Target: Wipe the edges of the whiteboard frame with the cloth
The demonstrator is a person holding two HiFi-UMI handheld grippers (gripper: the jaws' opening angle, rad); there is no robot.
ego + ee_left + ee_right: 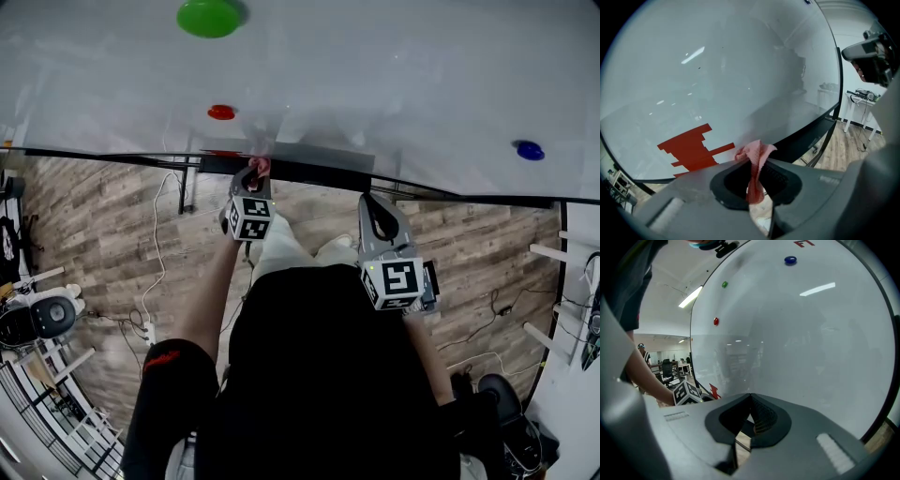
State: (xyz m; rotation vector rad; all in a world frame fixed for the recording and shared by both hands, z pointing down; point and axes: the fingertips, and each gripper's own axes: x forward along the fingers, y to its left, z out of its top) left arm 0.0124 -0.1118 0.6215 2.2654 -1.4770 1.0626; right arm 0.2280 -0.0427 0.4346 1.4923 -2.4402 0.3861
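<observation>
Left gripper [757, 161]: a pink cloth [756, 153] is being clamped between the jaws, its free end being pushed ahead of the tips at the whiteboard's [717, 70] dark lower frame [802, 138]. Right gripper [750, 397]: jaws are being held together on nothing, just short of the frame.

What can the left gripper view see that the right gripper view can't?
Only the left gripper view shows the pink cloth, pinched in the left gripper's tongs. Only the right gripper view shows the blue magnet, the green magnet and the right gripper's empty, shut tongs. Both show the whiteboard.
</observation>
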